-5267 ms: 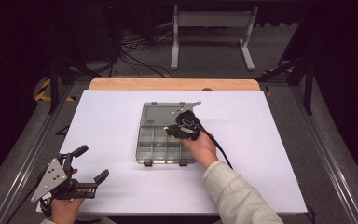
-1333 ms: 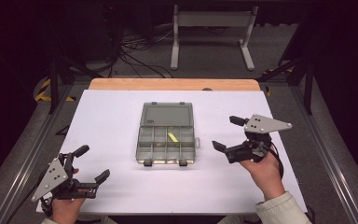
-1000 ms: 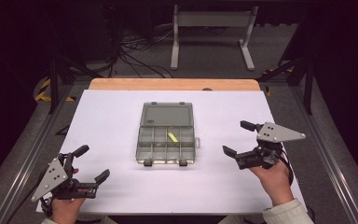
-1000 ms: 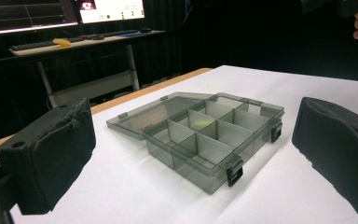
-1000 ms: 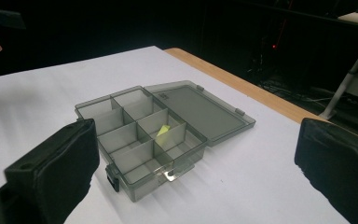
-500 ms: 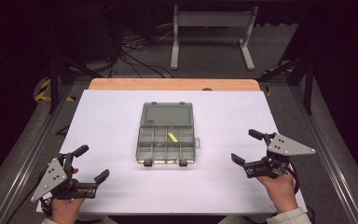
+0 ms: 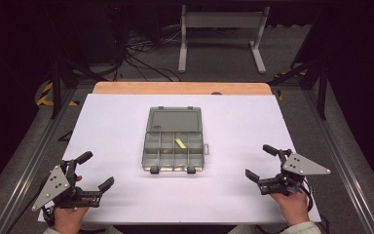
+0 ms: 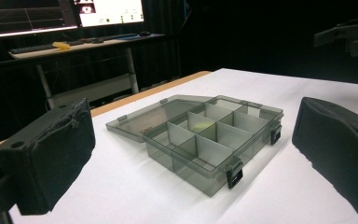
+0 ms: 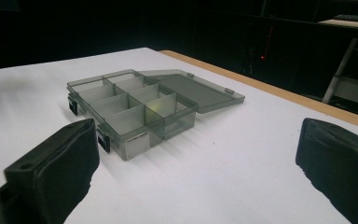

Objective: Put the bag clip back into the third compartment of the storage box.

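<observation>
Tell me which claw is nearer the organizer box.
Left, narrowly. The left claw sits off the organizer box's near-left corner; the right claw is off its right side, slightly farther. Both are open and apart from it.

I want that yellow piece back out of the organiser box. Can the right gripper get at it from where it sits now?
Probably yes. The box lies with its lid folded flat open, the yellow piece lies uncovered in a middle compartment, and bare table separates it from the open right gripper. The divider walls may crowd the jaws.
</observation>
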The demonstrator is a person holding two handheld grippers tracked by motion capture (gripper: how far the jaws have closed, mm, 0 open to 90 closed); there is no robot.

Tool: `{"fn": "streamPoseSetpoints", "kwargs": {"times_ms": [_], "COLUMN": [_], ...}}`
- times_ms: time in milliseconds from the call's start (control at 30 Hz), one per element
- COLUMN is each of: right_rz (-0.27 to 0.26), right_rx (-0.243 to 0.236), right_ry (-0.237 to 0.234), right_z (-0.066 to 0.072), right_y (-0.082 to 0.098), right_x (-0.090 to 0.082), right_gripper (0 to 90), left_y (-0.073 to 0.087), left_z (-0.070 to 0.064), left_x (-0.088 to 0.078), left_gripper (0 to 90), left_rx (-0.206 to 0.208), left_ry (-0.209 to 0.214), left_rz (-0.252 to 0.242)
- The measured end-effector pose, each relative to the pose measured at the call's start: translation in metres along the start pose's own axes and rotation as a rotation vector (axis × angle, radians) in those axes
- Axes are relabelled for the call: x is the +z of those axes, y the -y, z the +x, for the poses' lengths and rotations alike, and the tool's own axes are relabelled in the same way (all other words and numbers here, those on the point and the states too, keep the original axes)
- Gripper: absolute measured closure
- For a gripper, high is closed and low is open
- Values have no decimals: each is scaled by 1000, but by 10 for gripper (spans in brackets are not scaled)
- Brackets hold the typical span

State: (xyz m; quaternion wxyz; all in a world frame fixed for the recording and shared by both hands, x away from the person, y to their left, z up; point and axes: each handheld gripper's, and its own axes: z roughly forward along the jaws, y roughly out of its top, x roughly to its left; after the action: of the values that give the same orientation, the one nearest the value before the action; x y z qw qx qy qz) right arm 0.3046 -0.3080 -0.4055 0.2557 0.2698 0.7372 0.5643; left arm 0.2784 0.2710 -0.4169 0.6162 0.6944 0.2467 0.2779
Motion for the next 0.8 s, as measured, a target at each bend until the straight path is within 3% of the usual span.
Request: {"fn": "streamPoseSetpoints", "kwargs": {"times_ms": [233,367,600,800], "right_rz": [-30,4,8,15], "right_rx": [7,-1,57,36], "right_ry": [9,19,30,17], "right_z": [2,1,-6,-3], "right_y": [15,27,37,37], "right_x": [-4,-5,-4,-1], "right_gripper": [1,1,1,1], "left_y": [1,3,6,8], "left_z": [1,3,6,9], "left_x": [0,1,1,2], "left_gripper": [0,0,0,0], "left_rx": [1,5,-14,-28], "left_ry": [2,5,10,10], "left_rz": [-3,0,-6,-10]}}
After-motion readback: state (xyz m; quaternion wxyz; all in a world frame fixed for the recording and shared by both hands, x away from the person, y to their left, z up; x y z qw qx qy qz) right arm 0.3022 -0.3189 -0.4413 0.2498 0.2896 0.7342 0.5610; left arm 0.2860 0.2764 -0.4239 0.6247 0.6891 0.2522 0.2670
